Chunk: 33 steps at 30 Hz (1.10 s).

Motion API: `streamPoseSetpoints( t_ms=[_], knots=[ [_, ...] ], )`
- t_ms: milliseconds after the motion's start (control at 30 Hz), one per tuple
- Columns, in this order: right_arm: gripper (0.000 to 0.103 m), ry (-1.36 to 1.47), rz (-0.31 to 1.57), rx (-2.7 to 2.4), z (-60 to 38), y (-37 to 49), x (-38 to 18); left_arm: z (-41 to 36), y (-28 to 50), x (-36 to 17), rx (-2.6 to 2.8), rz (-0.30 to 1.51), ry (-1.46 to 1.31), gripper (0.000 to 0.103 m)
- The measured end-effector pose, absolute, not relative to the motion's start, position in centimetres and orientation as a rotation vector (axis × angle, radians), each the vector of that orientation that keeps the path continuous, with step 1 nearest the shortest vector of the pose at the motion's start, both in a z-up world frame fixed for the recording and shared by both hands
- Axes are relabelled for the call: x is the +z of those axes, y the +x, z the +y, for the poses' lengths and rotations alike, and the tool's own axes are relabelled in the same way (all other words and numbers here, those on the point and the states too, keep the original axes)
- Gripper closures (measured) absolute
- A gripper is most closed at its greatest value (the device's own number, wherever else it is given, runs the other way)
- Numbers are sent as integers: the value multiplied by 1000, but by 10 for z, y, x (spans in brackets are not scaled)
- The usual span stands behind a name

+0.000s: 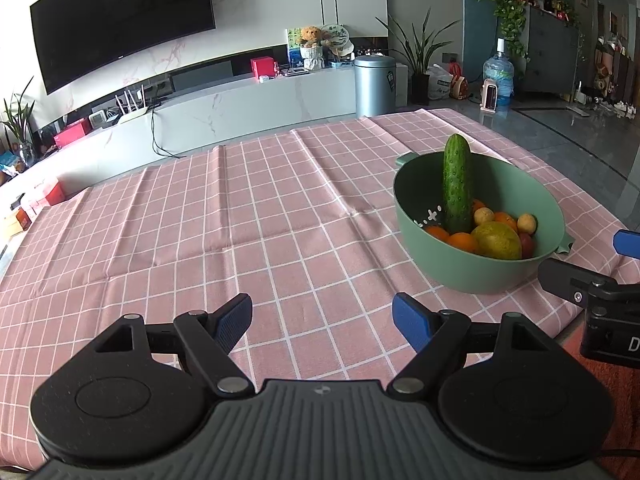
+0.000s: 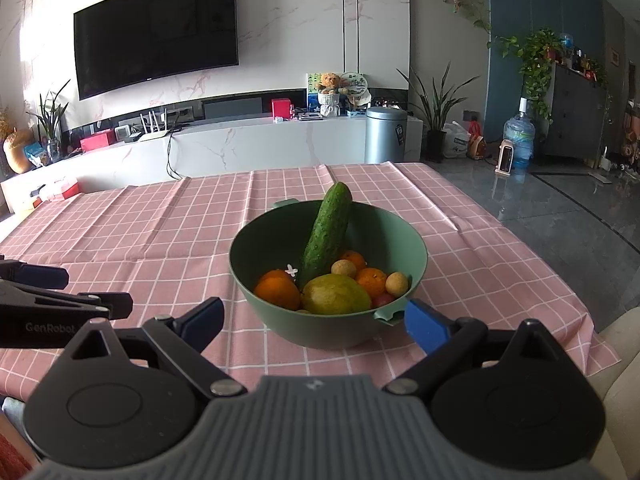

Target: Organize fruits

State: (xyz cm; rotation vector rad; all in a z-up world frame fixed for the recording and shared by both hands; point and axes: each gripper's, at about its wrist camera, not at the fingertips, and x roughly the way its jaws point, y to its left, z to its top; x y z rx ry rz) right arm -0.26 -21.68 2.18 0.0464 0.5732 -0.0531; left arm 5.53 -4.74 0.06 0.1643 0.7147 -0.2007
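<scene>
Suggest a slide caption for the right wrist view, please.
Open right claw faces a green bowl of cucumber, oranges and other fruit.

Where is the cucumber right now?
The cucumber stands tilted in the green bowl on the pink checked tablecloth, leaning among the oranges, just ahead of the open right gripper.

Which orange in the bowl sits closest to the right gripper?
The big orange at the bowl's near left, left of the yellow-green fruit; the other two oranges lie farther back, right of the cucumber.
</scene>
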Motion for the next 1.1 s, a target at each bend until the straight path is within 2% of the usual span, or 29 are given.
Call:
streamPoseSetpoints(
  t_ms=[1100],
  knots=[
    [10, 44, 576, -46, -217, -1, 20, -48, 55, 3, -203, 709, 165, 9]
  ],
)
